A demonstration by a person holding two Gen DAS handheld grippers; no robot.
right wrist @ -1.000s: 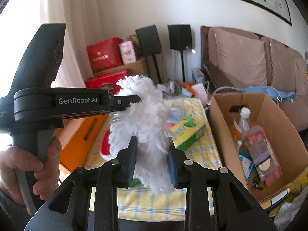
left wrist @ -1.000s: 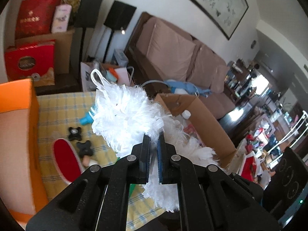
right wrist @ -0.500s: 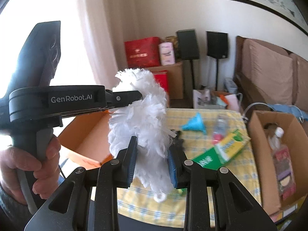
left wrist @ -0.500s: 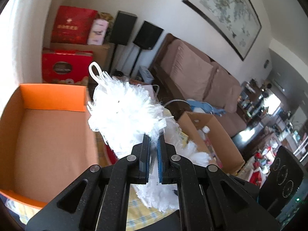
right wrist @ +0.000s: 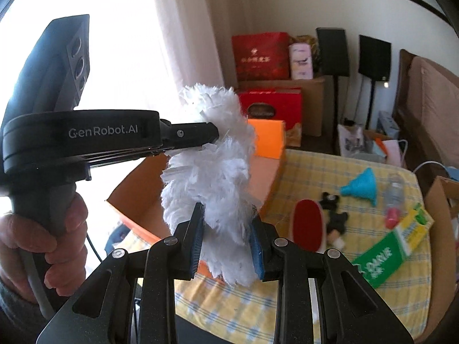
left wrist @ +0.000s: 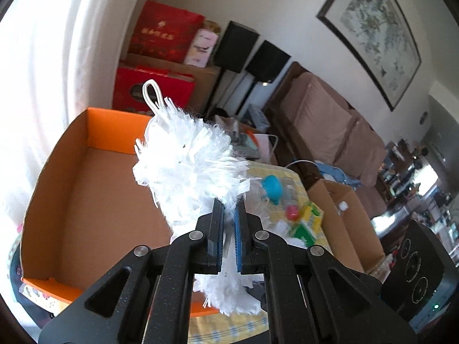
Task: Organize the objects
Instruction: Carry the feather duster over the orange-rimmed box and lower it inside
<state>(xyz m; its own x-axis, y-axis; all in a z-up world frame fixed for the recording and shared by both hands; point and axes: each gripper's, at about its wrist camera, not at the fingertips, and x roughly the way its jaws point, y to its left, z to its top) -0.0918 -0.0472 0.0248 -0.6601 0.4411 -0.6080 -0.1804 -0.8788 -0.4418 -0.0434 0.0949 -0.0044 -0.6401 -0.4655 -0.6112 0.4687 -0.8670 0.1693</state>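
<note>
A white fluffy duster (left wrist: 189,166) with a loop at its top hangs in the air, gripped by both grippers. My left gripper (left wrist: 228,205) is shut on its lower strands. My right gripper (right wrist: 226,209) is shut on the duster (right wrist: 218,183) lower down, with its jaws partly apart around the fluff. In the right wrist view the left gripper (right wrist: 212,136) comes in from the left, held by a hand (right wrist: 43,243). An open orange cardboard box (left wrist: 94,132) lies below and left of the duster, with nothing showing inside it.
On the yellow checked tablecloth (right wrist: 315,169) lie a teal funnel (right wrist: 361,185), a clear bottle (right wrist: 394,197), a green and yellow carton (right wrist: 396,246), a red oval brush (right wrist: 308,226) and small black toys (right wrist: 330,200). A brown cardboard box (left wrist: 344,220) stands right of the table.
Both grippers have carried the duster leftward, from above the table's items to over the orange box. Neither grip has changed.
</note>
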